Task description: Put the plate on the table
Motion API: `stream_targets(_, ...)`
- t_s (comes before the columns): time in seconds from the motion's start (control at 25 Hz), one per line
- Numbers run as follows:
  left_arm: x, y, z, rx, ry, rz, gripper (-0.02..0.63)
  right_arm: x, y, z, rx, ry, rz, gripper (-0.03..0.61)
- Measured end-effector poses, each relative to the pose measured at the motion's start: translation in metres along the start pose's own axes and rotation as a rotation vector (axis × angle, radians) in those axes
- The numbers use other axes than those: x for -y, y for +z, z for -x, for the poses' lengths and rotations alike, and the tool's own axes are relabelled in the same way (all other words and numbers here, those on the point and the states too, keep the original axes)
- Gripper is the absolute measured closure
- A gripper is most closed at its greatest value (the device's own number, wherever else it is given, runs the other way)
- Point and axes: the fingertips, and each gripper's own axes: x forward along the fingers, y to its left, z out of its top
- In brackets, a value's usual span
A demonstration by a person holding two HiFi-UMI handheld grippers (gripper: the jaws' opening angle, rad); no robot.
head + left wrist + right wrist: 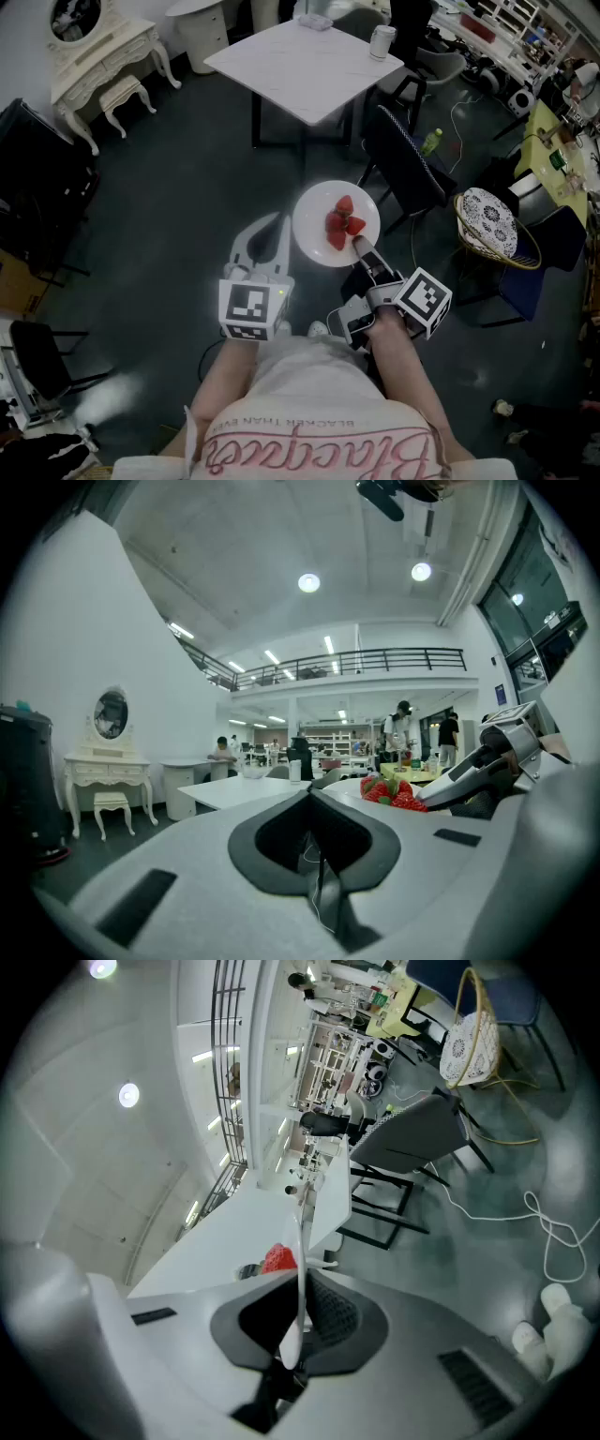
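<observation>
One plate (pixel 314 220): white, with a few strawberries (pixel 342 225) on it, held in the air over the dark floor and resting on nothing.
Right gripper (pixel 361 247): clamped on the plate's near rim. Its own view shows the thin edge running straight out between the jaws, so the plate sits just ahead of it.
Left gripper (pixel 272 228): jaws together with nothing in them, just beside the plate on its left, and apart from it as far as I can tell.
Bench (pixel 300 66): the white one, well ahead of both grippers. Its top is mostly bare, with a can (pixel 382 41) out at the far right corner.
Done: the plate is lifted and gripped, fruit in place.
Left to do: close the gap to the bench, bring the plate over the bare top, lower it flat and release the rim.
Progress call: I'd say roughly midway, since the grip looks secure and the set-down has not yet begun.
</observation>
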Motion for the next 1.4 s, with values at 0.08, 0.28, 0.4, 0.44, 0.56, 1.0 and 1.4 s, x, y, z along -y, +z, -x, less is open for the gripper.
stream_targets(0.08, -0.003, -0.001, -0.001, 0.007, 0.007, 0.007, 0.609, 0.001, 0.0, -0.002, -0.003, 0.014, -0.002, 0.561)
stream_targets(0.28, 0.007, -0.004, -0.005, 0.013, 0.017, 0.002, 0.609, 0.011, 0.009, 0.001, -0.016, 0.021, -0.002, 0.561)
stream_targets(0.4, 0.015, -0.008, -0.006, 0.001, 0.026, 0.001, 0.609, 0.017, 0.019, 0.003, -0.022, 0.011, 0.003, 0.561)
stream_targets(0.44, 0.022, -0.008, -0.009, -0.007, 0.03, 0.0, 0.609, 0.018, 0.028, 0.004, -0.025, 0.021, -0.002, 0.561)
stream_targets(0.56, 0.032, -0.011, -0.015, -0.023, 0.041, -0.003, 0.609, 0.019, 0.041, 0.005, -0.032, 0.051, -0.011, 0.561)
stream_targets(1.0, 0.007, -0.009, -0.068, -0.024, 0.056, 0.013, 0.609, 0.019, 0.066, -0.041, -0.056, 0.057, -0.036, 0.561)
stream_targets(1.4, -0.06, 0.006, -0.168, -0.011, 0.009, 0.016, 0.609, 0.001, 0.105, -0.145, -0.039, 0.035, -0.014, 0.561)
